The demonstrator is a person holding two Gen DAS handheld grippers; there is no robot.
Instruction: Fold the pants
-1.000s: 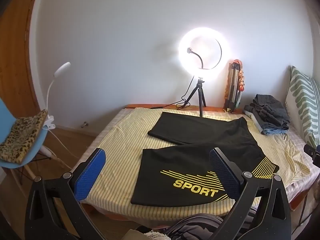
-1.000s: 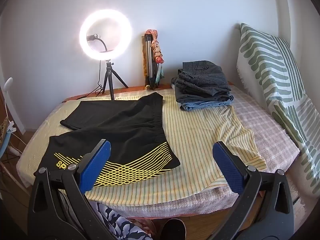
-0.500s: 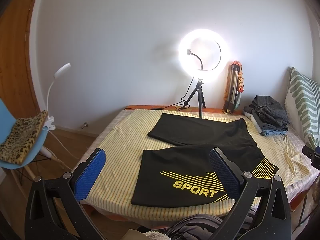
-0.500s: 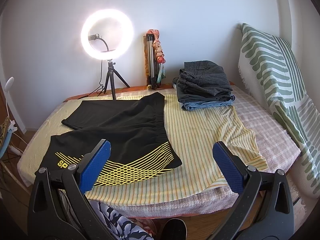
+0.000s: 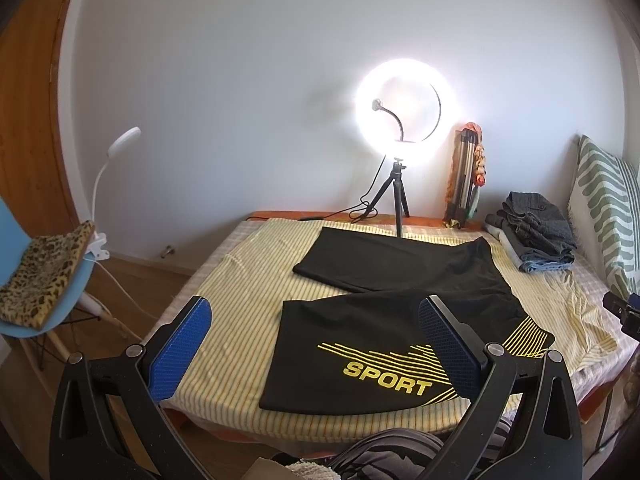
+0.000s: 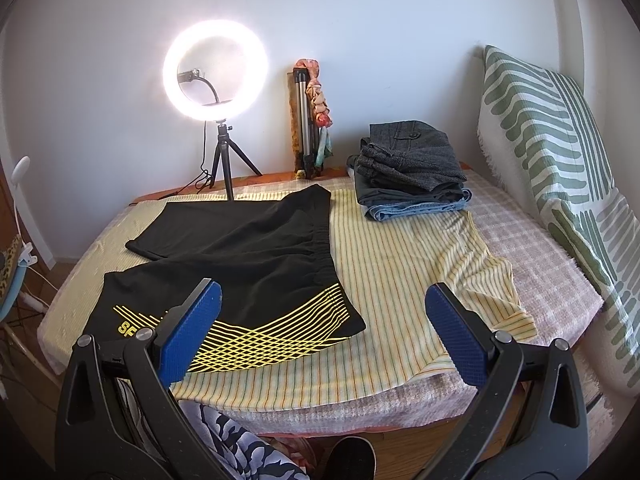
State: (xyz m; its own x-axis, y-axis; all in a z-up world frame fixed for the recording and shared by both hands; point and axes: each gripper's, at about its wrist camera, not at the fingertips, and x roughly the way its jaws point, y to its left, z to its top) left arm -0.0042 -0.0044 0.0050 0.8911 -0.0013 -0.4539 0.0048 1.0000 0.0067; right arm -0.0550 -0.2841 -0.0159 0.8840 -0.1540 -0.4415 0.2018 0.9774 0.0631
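Black shorts with yellow stripes and the word SPORT lie flat on a yellow striped cloth spread over the bed. The two legs point left, the waistband right. My left gripper hovers open in front of the near leg, above the bed's front edge, touching nothing. My right gripper is open as well, held above the near right corner of the shorts and the bare cloth beside it. Both pairs of blue pads are empty.
A stack of folded trousers sits at the bed's back right. A lit ring light on a tripod stands at the back edge beside a folded tripod. A green striped pillow leans at the right. A blue chair stands at the left.
Both grippers have shifted only slightly, the views drifting a little back and up. The shorts lie as before, and both grippers stay open.
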